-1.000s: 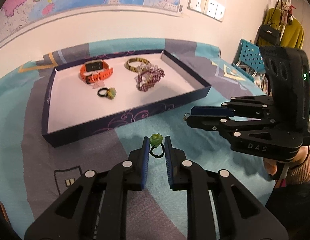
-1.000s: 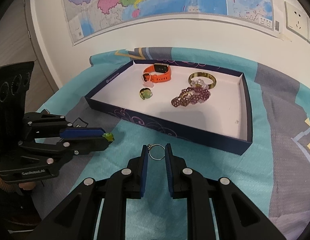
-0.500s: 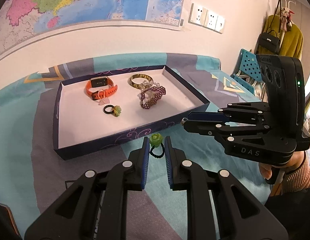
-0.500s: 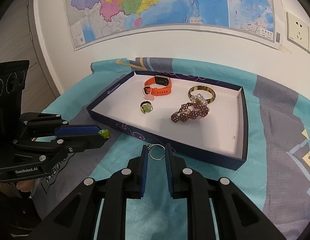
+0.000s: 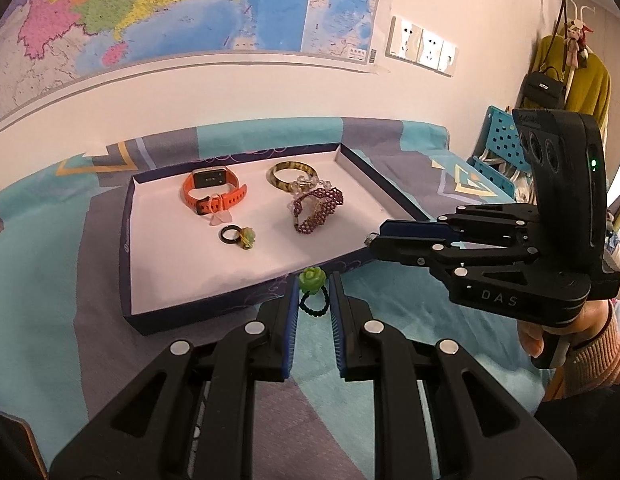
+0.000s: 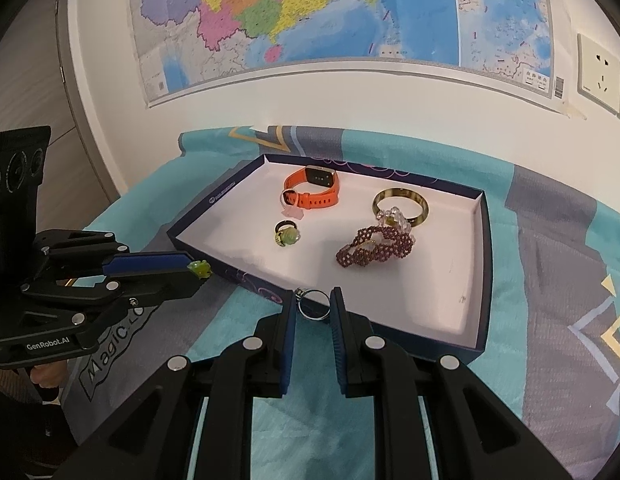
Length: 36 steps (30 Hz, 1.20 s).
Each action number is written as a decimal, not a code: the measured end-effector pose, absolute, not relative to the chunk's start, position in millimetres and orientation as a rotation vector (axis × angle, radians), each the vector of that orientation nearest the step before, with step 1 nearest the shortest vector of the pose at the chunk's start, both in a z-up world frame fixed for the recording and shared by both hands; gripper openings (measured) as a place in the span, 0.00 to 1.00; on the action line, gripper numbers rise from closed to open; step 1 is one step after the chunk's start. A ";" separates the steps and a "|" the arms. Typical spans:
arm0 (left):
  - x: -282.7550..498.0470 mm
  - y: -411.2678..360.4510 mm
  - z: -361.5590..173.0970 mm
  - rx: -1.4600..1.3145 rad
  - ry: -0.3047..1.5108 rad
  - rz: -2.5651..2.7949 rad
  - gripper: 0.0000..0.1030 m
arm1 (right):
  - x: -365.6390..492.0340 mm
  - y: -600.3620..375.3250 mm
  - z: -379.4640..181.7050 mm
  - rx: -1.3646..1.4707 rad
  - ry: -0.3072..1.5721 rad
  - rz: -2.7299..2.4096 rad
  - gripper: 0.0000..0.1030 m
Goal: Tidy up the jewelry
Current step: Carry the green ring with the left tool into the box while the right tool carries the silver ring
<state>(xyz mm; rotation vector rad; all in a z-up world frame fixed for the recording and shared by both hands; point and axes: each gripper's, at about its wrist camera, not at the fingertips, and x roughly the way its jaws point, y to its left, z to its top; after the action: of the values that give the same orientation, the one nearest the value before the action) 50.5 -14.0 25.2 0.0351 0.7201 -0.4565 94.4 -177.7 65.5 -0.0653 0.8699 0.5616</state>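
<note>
Shiny metal ring (image 6: 313, 309), fuzzy tablecloth (image 6: 550, 280)

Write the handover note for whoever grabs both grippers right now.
Left gripper: shut on the green flower ring, held short of the tray's near wall.
Right gripper: shut on the silver ring, also short of the near wall.
Already in the tray: orange watch, amber bangle, purple beaded bracelet, green stone ring.
Left to do: carry both rings over the wall and set them on bare tray floor.
</note>
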 end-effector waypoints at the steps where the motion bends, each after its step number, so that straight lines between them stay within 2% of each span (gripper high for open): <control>1: 51.2 -13.9 25.5 0.037 0.719 -0.455 0.15 | 96.2 -178.5 65.9 -0.063 0.868 0.558 0.15; 36: 84.2 -6.8 26.7 0.053 0.716 -0.381 0.15 | 129.9 -179.6 64.9 -0.044 0.880 0.538 0.15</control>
<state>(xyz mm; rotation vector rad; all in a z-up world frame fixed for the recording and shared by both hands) 84.2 -6.8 26.7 0.0531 0.7156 -0.3807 129.9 -179.6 64.9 -0.0440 0.8798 0.5382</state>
